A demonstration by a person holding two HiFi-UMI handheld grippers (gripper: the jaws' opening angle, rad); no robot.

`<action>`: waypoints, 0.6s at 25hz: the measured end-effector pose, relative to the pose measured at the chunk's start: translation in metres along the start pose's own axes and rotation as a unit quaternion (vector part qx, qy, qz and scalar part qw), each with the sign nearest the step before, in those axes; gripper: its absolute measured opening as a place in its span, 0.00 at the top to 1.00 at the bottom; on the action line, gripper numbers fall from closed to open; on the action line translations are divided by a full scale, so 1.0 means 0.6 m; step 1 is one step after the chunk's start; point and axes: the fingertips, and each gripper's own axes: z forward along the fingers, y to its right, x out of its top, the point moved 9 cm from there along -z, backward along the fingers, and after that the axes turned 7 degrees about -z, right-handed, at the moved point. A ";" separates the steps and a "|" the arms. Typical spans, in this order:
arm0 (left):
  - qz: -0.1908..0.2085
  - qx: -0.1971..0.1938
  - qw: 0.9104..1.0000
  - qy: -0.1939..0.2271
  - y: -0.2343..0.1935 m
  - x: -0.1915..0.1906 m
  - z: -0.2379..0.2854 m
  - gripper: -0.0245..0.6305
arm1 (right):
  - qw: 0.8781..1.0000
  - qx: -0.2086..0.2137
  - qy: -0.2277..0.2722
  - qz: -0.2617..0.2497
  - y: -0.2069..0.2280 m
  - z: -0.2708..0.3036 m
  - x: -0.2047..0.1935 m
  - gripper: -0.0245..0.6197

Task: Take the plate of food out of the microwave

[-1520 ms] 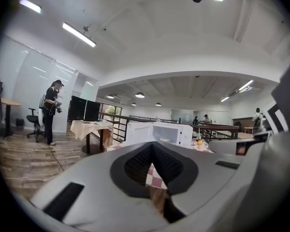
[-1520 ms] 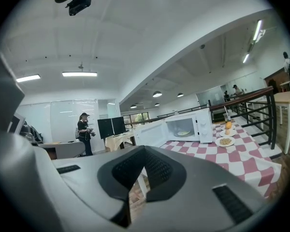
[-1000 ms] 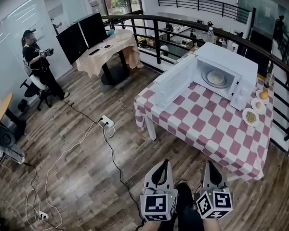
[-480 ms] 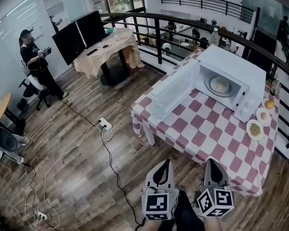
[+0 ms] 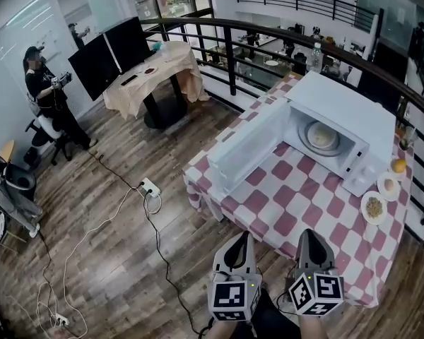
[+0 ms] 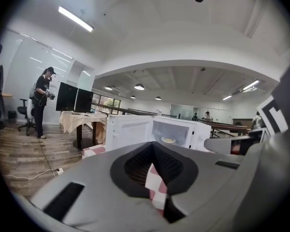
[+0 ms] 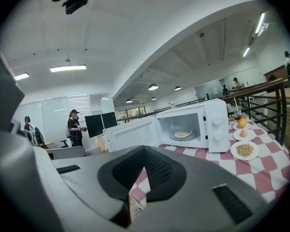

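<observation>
A white microwave (image 5: 339,111) stands on a table with a red and white checked cloth (image 5: 290,203). Its door (image 5: 247,150) hangs wide open to the left. Inside, on the turntable, lies a plate of food (image 5: 322,135), which also shows as a small plate (image 6: 168,140) in the left gripper view and as a plate (image 7: 183,134) in the right gripper view. My left gripper (image 5: 238,242) and right gripper (image 5: 310,239) are side by side at the table's near edge, both shut and empty, pointing at the microwave from well short of it.
To the right of the microwave lie a plate of grains (image 5: 373,207), a small plate (image 5: 389,186) and an orange (image 5: 398,165). A black railing (image 5: 268,37) runs behind the table. A power strip with cables (image 5: 150,188) lies on the floor; a person (image 5: 46,97) stands far left.
The table and microwave have come nearer and lower in the head view as I moved toward them. Both grippers stay shut and level, side by side.
</observation>
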 end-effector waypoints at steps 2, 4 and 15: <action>-0.002 -0.001 1.000 -0.001 0.006 0.006 0.025 0.95 | 1.000 0.002 0.001 0.003 0.013 0.019 0.011 0.97; -0.005 -0.004 1.000 -0.001 0.014 0.013 0.048 0.95 | 1.000 0.004 0.004 0.004 0.024 0.038 0.022 0.97; -0.005 -0.022 1.000 -0.009 0.048 0.021 0.142 0.95 | 1.000 -0.001 -0.002 0.020 0.085 0.096 0.035 0.97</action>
